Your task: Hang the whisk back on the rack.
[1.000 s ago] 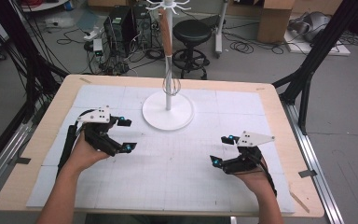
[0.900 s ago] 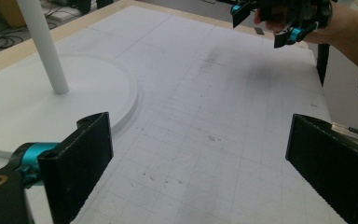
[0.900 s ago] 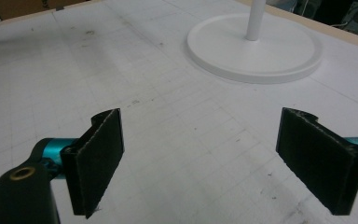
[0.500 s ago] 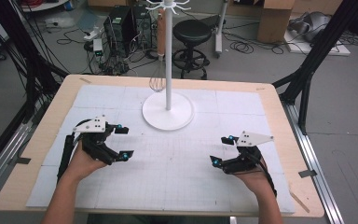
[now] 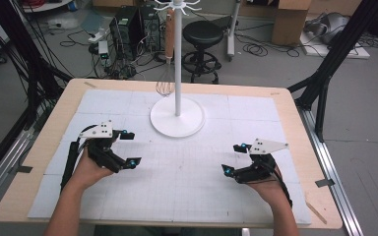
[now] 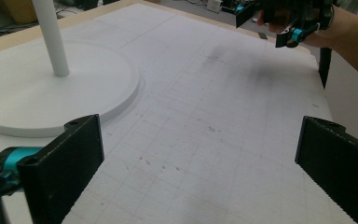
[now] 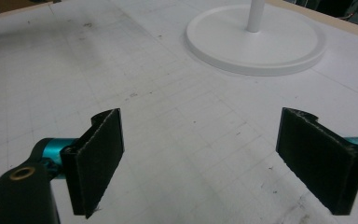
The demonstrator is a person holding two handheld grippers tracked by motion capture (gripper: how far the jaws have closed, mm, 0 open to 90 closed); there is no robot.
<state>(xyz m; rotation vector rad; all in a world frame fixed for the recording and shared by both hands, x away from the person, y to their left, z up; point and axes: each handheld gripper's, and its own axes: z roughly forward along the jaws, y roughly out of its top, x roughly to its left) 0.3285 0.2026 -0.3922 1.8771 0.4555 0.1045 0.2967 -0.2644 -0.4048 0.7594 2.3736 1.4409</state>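
Whisk [image 5: 165, 73] is hanging off the white stand [image 5: 177, 117], and that stand is my landmark for everything. It hangs straight down from one of the hooks at the top, just beside the pole on the side toward my left gripper: long axis vertical, brown wooden-looking handle up, thin wire balloon pointing down and ending a bit above the round base. The stand is a smooth white pole on a flat disc with a rounded lip, sitting on a white gridded mat [image 5: 187, 172] that's scuffed with grey smudges, and that lies on a pale wood table [image 5: 295, 113]. My left gripper [image 5: 126, 148] sits near the base on the nearer left side, jaws spread wide with nothing between them; they've just been opening further. The flat black pads look a bit grainy in the left gripper view. My right gripper [image 5: 235, 158] is on the opposite side of the base, a little farther off, also wide open and empty, with teal fittings behind the jaws. Neither touches the stand.
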